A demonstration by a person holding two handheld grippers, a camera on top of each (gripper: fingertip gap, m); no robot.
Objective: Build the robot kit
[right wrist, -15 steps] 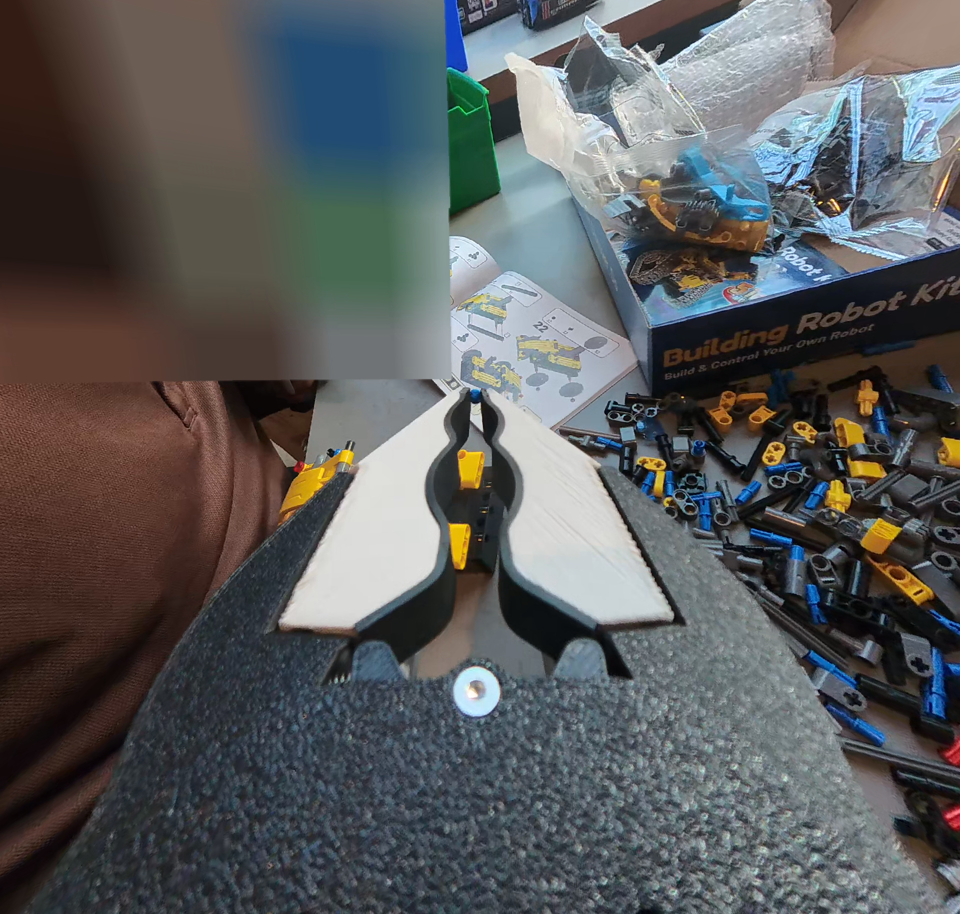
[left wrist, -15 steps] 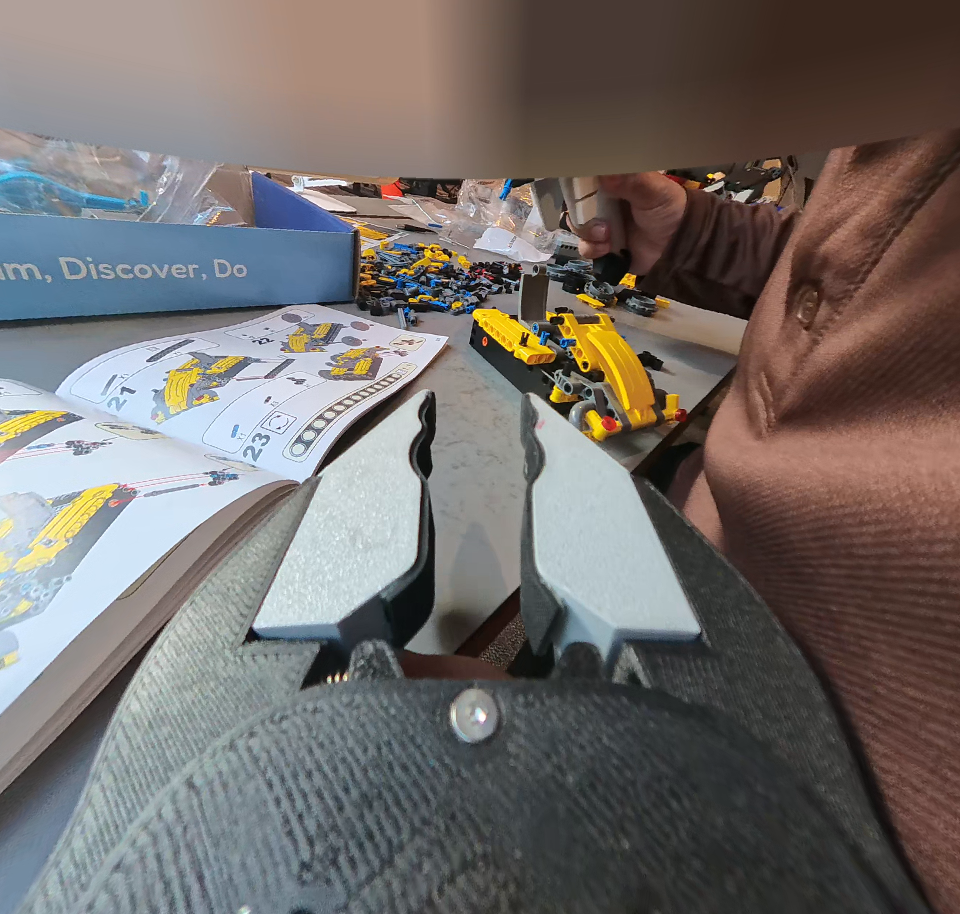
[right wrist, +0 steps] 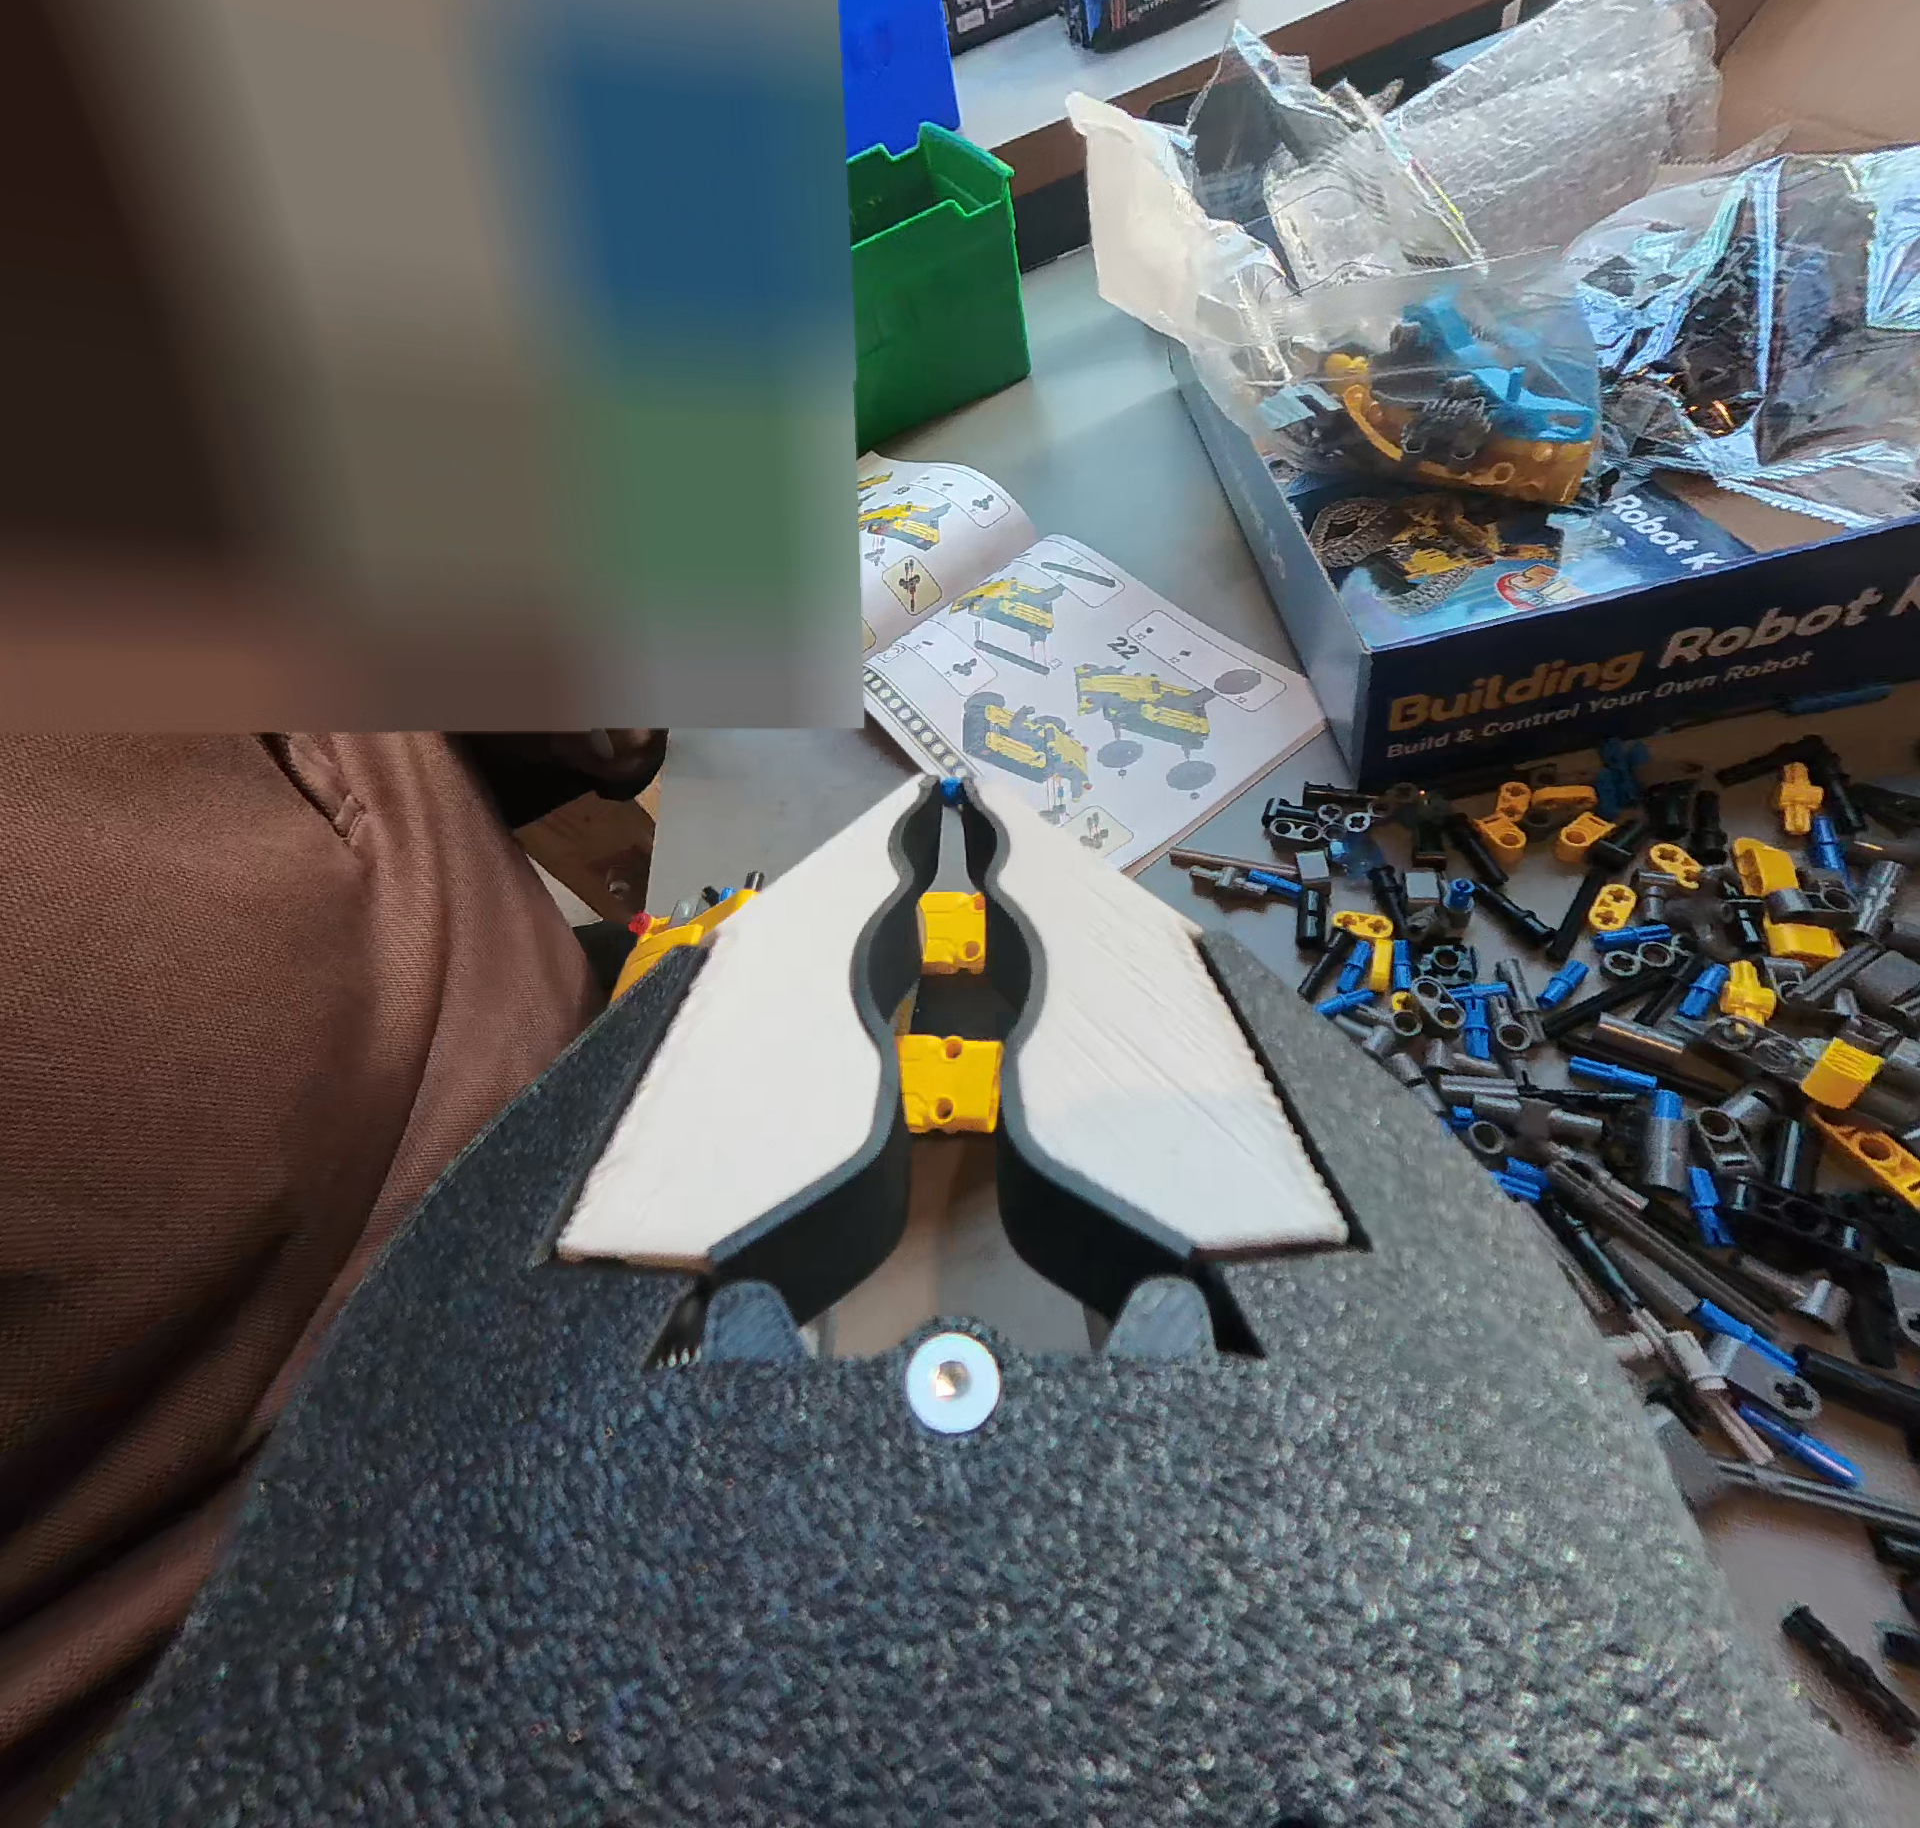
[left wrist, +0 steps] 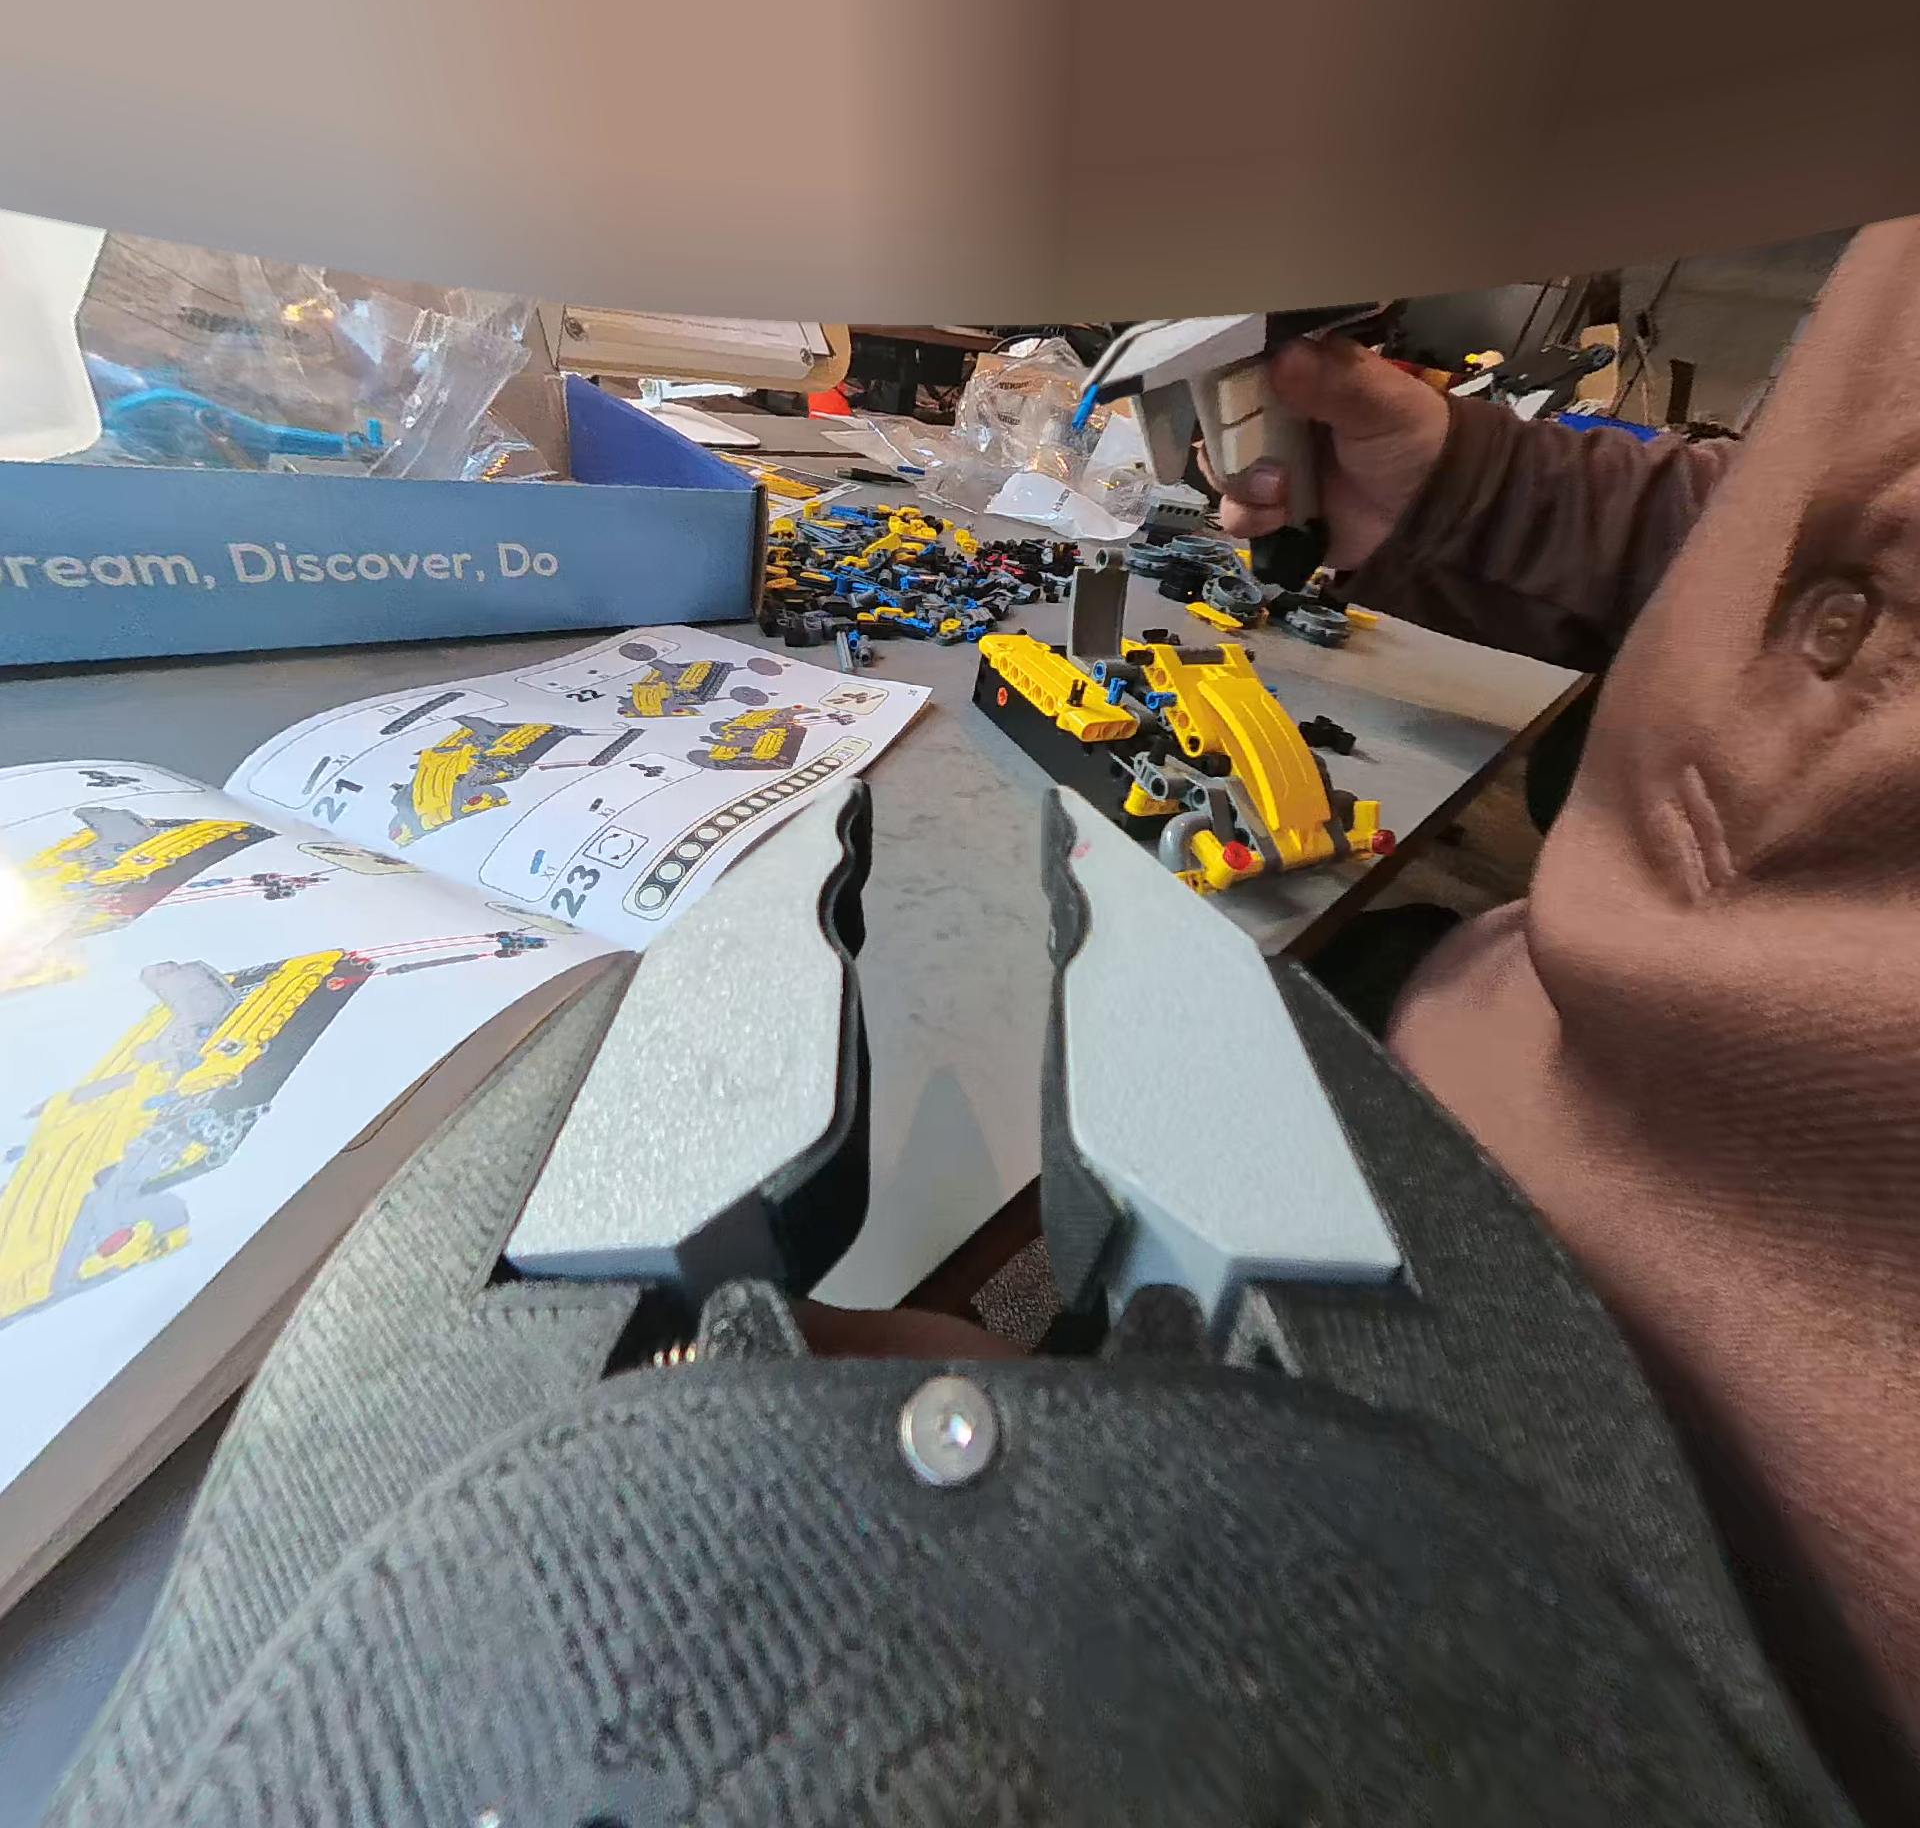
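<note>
Pinching a blue pin (right wrist: 950, 792) above the model (left wrist: 1174, 739), the right hand-held gripper (right wrist: 950, 799) is clamped; the left hand-held gripper (left wrist: 951, 833) gapes empty over the worktop (left wrist: 956, 905).

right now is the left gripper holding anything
No, the left gripper has its jaws apart with only bare table showing between them.

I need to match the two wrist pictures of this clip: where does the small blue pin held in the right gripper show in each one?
Left wrist view: blue pin far off, upper right of centre, at the right gripper tip, above the table.
Right wrist view: blue pin centre, pinched between the fingertips.
Shared landmark: open instruction booklet.
</note>
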